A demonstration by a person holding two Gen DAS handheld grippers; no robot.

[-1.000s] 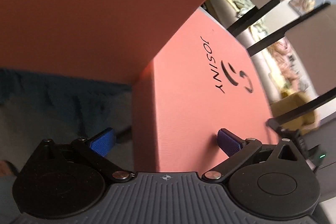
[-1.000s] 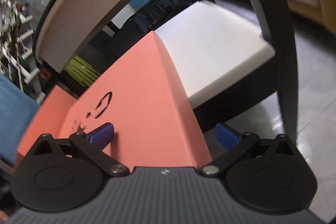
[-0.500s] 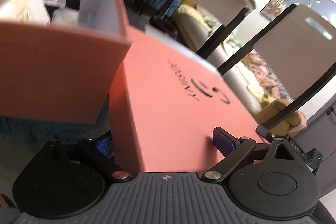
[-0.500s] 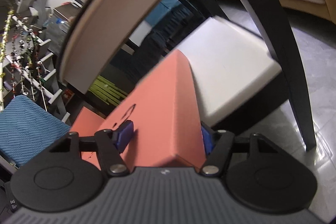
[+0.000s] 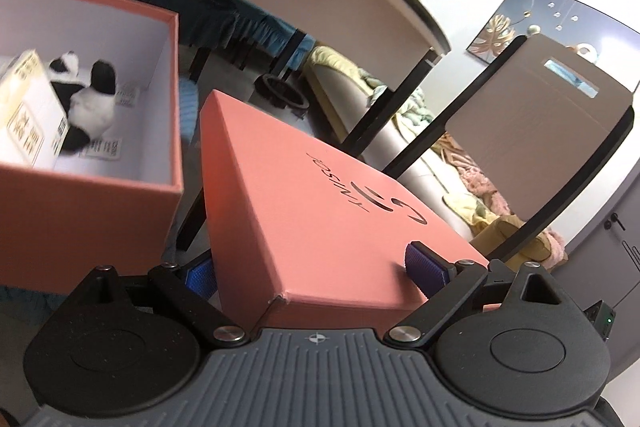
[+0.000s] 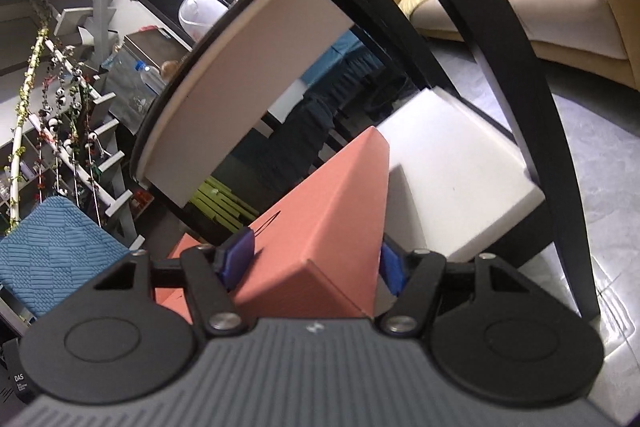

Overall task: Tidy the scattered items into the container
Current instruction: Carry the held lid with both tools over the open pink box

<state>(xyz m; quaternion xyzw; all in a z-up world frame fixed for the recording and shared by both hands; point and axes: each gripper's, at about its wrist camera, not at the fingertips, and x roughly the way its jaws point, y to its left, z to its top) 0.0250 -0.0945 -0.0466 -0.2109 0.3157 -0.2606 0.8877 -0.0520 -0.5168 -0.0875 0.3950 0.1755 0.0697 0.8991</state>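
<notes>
Left gripper (image 5: pixel 316 273) and right gripper (image 6: pixel 316 261) each clenched on lid (image 5: pixel 320 203) edges, lid tilted. Open box (image 5: pixel 80 219) w/ panda toy (image 5: pixel 86 103) just left; narrow gap between.

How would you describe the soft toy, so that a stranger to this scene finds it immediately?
Look in the left wrist view for the open pink box at the left. On its white floor, beside a yellow carton, lies the panda toy. It is the only black-and-white, furry thing there.
</notes>
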